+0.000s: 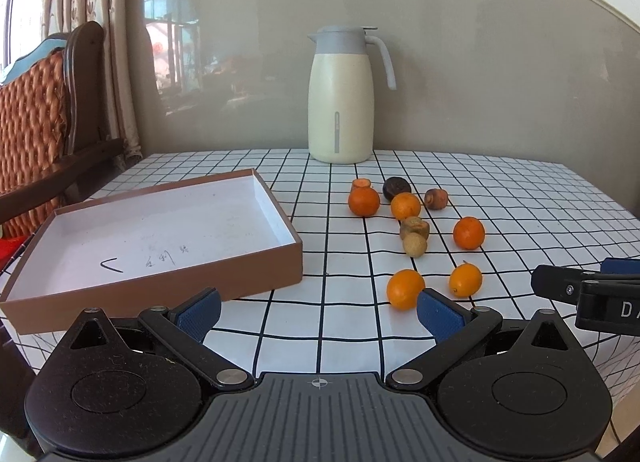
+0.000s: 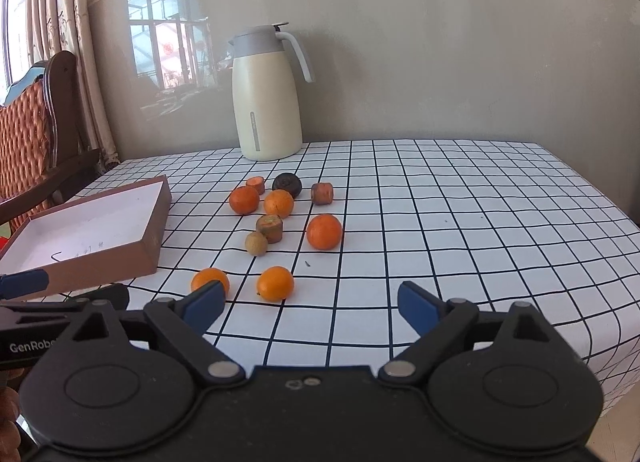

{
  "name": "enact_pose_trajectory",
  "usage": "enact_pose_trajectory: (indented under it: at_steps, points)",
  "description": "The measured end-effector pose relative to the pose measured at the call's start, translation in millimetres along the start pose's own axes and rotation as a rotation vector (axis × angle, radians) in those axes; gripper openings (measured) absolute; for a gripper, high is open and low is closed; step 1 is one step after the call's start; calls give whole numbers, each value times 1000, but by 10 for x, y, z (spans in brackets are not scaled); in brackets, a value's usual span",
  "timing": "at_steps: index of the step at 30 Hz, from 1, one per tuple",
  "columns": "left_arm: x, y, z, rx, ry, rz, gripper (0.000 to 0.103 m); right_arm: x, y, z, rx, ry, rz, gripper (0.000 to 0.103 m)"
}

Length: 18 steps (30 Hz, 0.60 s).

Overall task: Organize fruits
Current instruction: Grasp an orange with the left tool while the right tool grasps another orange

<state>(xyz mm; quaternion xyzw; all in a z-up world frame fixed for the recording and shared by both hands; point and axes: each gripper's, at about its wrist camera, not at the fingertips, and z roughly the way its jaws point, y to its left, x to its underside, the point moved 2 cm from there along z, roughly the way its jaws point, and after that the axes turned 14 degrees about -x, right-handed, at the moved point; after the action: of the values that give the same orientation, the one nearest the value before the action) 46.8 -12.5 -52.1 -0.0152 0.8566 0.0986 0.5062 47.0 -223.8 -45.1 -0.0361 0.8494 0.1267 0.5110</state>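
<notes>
Holding both tools spread and empty, left tool (image 1: pixel 319 312) and right tool (image 2: pixel 311 308), I eye the oranges (image 2: pixel 275 283) on the bench (image 2: pixel 480 222) beside the box (image 1: pixel 160 230): light, round, probably firm (they roll); grip across the middle.

This is a lived-in home, most likely a dining or sitting room. At the left edge of the left wrist view stands a dark carved wooden armchair (image 1: pixel 80 110) with quilted orange upholstery, and behind it in the upper left hang patterned beige curtains (image 1: pixel 76 2) beside a bright window. The worktop (image 1: pixel 520 198) filling the middle of the frame is dressed in a white tablecloth with a black grid. At upper centre a cream and grey thermal jug (image 1: pixel 342 98) stands against a glossy grey wall panel (image 1: pixel 480 62), whose sheen reflects window frames and household clutter. Loose fruit (image 1: pixel 468 233) lies right of centre beside a shallow cardboard box (image 1: pixel 160 274).
</notes>
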Motion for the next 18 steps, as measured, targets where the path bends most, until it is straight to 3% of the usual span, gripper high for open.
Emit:
enact_pose_trajectory:
  at_steps: [3,11,13,18]
  points:
    - [21,-52,65,24,-13,14,103,7,-35,81,-26,8,14,75]
    - [81,-274,243,81,-49,86,101,-7,-122,279,-48,12,27,68]
    - [89,-345,295,103,-42,109,83,-16,-148,318,-48,10,35,67]
    - [94,-475,445,133,-16,111,75,-40,-194,377,-43,10,43,67]
